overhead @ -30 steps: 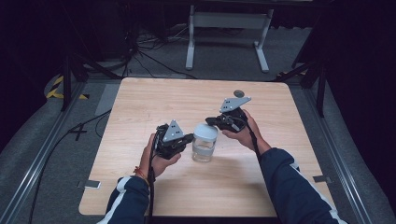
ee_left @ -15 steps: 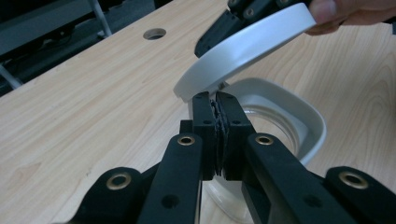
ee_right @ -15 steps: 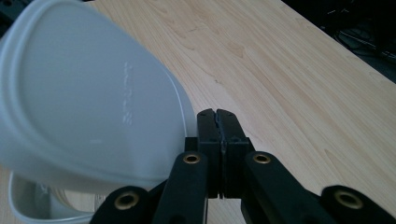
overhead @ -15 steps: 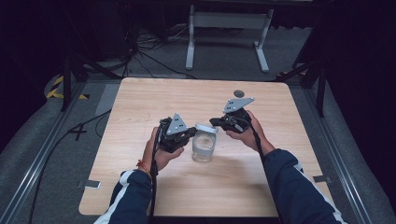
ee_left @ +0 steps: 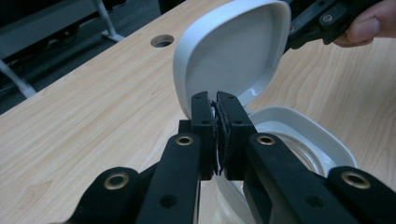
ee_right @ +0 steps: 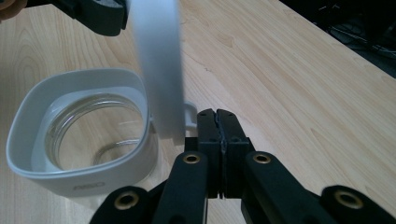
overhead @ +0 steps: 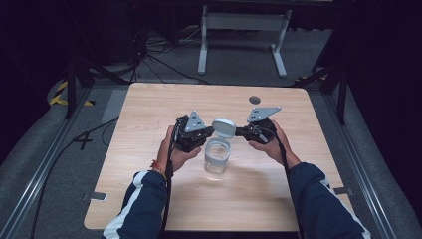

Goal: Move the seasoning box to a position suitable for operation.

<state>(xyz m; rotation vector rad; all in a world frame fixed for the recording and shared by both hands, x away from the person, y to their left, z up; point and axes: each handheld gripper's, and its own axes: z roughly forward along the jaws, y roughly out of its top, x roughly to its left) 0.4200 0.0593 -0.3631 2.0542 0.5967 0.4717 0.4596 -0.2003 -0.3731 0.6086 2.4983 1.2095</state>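
1. While my left gripper (ee_left: 218,112) sits clenched, jaws pressed together at the near edge of the raised white lid (ee_left: 231,51), I cannot tell whether it pinches a hinge tab or just rests there.
2. My right gripper (ee_right: 218,122) is also closed, jaws together just beside the lid's edge and a small white tab on the collar; whether it grips anything I cannot tell.
3. Near the table's (overhead: 149,109) middle, between my hands, stands the clear jar (overhead: 217,158), upright, lid tilted up and open.
4. I judge the body to be glass: stiff, smooth, breakable, likely empty and light, easy to tip.
5. Best hold: the white plastic collar (ee_right: 74,140), not the slick glass wall.
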